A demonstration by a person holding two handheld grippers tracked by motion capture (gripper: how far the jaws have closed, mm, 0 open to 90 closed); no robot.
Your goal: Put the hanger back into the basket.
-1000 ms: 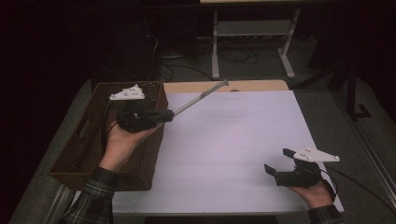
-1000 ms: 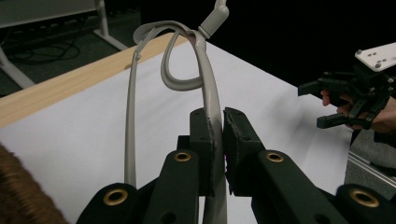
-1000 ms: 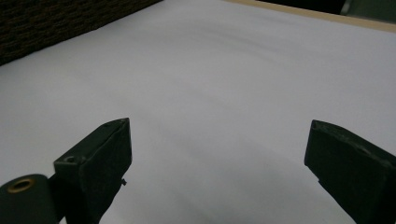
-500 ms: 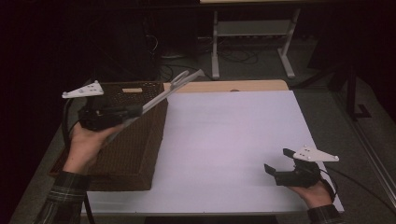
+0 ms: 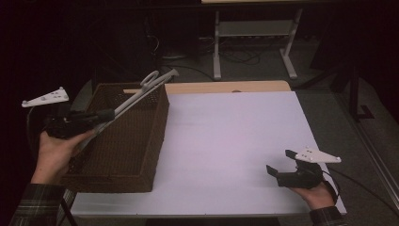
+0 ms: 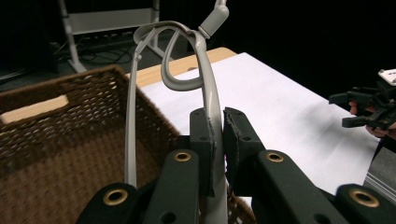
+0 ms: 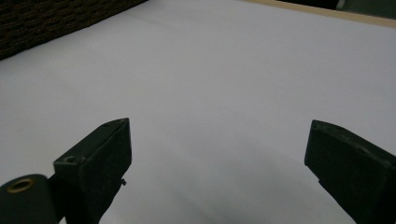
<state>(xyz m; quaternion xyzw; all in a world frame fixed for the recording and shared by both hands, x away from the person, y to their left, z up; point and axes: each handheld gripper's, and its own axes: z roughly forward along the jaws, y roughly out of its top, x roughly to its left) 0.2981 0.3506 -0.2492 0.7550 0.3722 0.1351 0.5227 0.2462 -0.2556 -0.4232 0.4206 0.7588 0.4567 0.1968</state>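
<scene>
My left gripper is shut on a long grey kitchen tongs, held slanted above the brown wicker basket at the table's left. The looped end of the tongs points toward the basket's far right corner. My right gripper stands open near the table's front right, low over the white table sheet, nothing between its jaws. The left gripper view also shows that right gripper far off at the right.
A tan wooden edge runs along the back of the white sheet. Behind the table stands a metal frame with cables on the dark floor. The basket has a cut-out handle in its far wall.
My left gripper has carried the tongs leftward, from the basket's right rim to over its left side, and the tongs now tilt more steeply. The right gripper has stayed put.
</scene>
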